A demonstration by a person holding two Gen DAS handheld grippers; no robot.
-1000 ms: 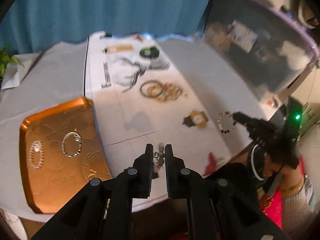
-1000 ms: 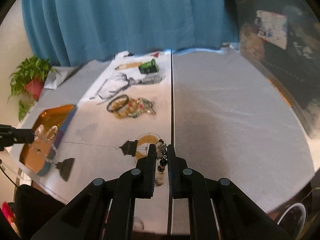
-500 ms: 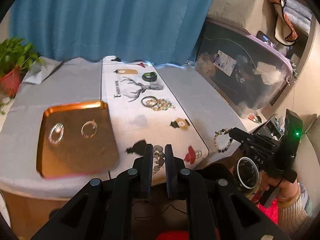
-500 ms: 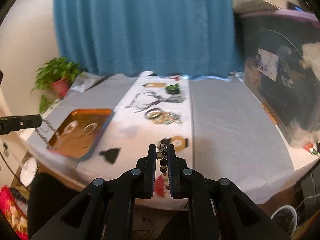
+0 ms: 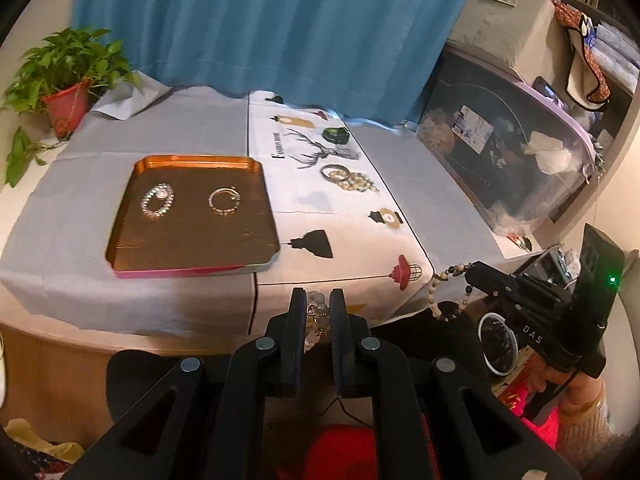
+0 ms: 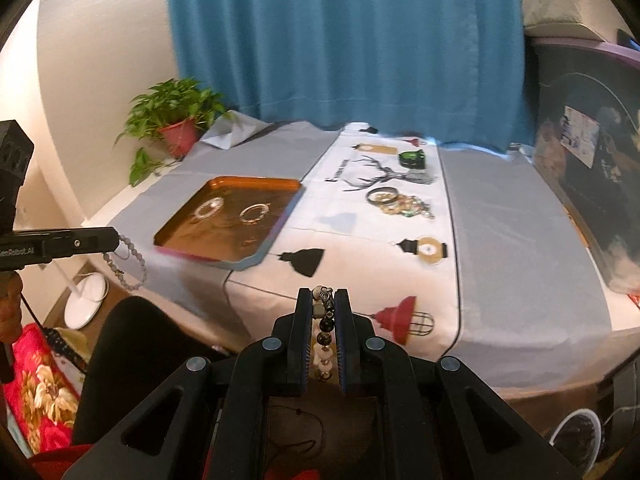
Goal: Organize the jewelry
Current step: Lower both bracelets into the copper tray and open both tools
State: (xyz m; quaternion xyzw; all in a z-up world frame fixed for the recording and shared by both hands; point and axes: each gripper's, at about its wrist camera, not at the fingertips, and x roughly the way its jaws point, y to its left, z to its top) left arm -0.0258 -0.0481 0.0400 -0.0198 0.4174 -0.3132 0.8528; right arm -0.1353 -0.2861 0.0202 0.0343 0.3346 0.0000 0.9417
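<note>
My landmark is the copper tray point(image 5: 192, 216), the largest task piece on the table point(image 5: 416, 172). It sits on the grey cloth, its right edge just touching the white printed runner point(image 5: 320, 208). Behind the tray hangs a blue curtain point(image 5: 256, 24), and a potted plant point(image 5: 64, 80) stands past the tray's far left corner. Well to the right of the tray, beyond the table, I see a clear storage bin point(image 5: 516, 152).

Inside the tray lie two bracelets, apart from each other: a sparkly oval one point(image 5: 158, 201) on the left and a thin ring-shaped one point(image 5: 224, 201) toward the middle. On the runner to the right of the tray is a heap of bangles and beads point(image 5: 347, 176), and farther back a green bangle point(image 5: 336, 135).

My left gripper point(image 5: 318, 312) hangs off the table's near edge, in front of the tray's near right corner, pinching a pale beaded bracelet point(image 6: 128, 260) that dangles below its tips. My right gripper point(image 6: 324, 312) is also off the near edge, farther right of the tray, clamped narrow on a dark-and-cream beaded bracelet point(image 6: 325, 332) threaded between its fingers.
</note>
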